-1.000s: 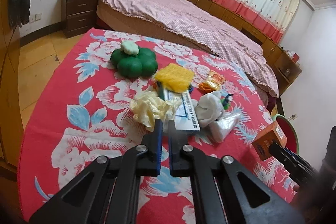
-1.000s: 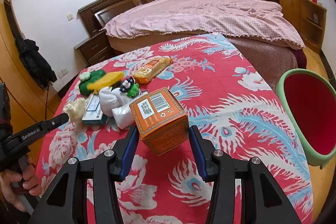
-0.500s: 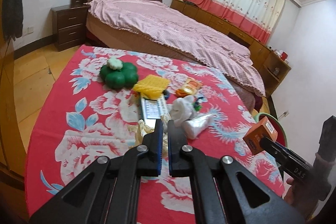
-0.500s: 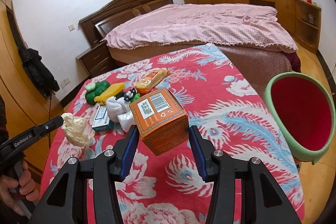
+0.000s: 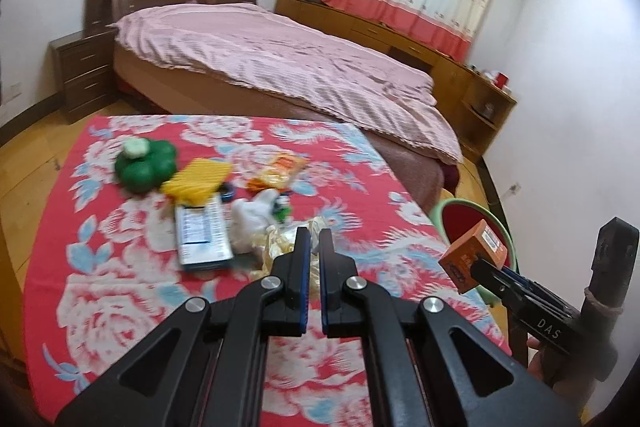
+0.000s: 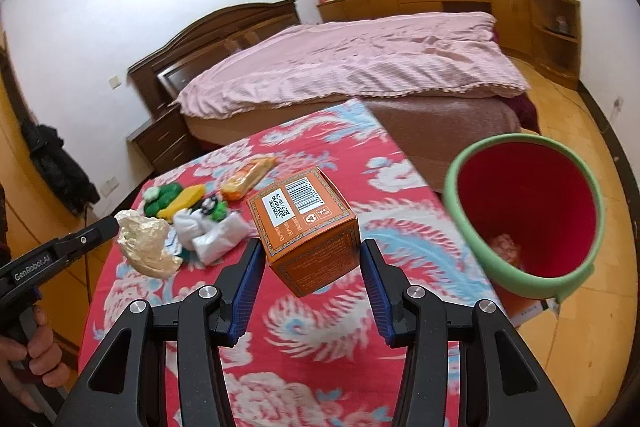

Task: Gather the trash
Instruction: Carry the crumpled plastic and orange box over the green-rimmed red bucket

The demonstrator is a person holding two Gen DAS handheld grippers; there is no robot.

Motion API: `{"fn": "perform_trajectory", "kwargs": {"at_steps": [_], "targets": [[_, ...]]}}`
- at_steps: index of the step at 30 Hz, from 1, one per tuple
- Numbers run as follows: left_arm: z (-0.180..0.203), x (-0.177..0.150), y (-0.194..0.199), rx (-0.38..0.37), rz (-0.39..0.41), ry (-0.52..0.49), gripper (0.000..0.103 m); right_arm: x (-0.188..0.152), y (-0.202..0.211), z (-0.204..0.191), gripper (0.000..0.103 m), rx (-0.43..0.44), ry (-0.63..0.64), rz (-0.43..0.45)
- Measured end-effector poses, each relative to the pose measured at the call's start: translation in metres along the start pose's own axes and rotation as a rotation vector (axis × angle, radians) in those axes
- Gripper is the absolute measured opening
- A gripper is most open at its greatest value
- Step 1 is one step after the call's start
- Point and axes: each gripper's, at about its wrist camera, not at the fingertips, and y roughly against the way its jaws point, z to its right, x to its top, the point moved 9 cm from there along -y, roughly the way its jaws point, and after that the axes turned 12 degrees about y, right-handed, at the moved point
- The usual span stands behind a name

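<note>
Orange box (image 6: 306,227) clamped in right gripper (image 6: 310,267), crumpled yellowish wrapper (image 6: 146,241) pinched in closed left gripper (image 5: 314,241); both carried toward bin (image 6: 472,227) for dumping.

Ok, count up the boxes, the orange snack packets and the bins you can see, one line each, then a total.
Boxes: 2, the orange box in the right tongs and the flat blue-and-white box
Snack packets: 1, the orange snack packet
Bins: 1, the green bin
Total: 4
</note>
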Motion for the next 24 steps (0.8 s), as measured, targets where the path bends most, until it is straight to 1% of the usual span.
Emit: {"fn": "perform_trajectory", "kwargs": {"at_steps": [2, 3, 4, 9, 12, 15, 19, 24], "targets": [[0.015, -0.001, -0.007, -0.015, -0.013, -0.025, 0.002, -0.001, 0.004, 0.012, 0.050, -0.018, -0.022, 0.003], [0.022, -0.002, -0.011, -0.022, -0.020, -0.037, 0.002, -0.002, 0.006, 0.020, 0.046, -0.029, -0.033, 0.005], [0.029, -0.003, -0.013, -0.029, -0.026, -0.047, 0.002, -0.002, 0.007, 0.024, 0.036, -0.038, -0.039, 0.003], [0.066, -0.009, -0.033, -0.077, -0.071, -0.089, 0.002, -0.006, 0.014, 0.056, 0.036, -0.083, -0.088, 0.009], [0.086, -0.012, -0.044, -0.095, -0.088, -0.117, 0.002, -0.010, 0.015, 0.071, 0.036, -0.094, -0.112, 0.008], [0.096, -0.015, -0.051, -0.101, -0.101, -0.125, 0.002, -0.014, 0.016, 0.080, 0.036, -0.089, -0.128, 0.002], [0.099, -0.020, -0.060, -0.091, -0.113, -0.130, 0.002, -0.019, 0.017, 0.086, 0.036, -0.090, -0.139, -0.005], [0.089, -0.028, -0.067, -0.060, -0.132, -0.131, 0.002, -0.023, 0.014, 0.084, 0.036, -0.077, -0.144, -0.022]]}}
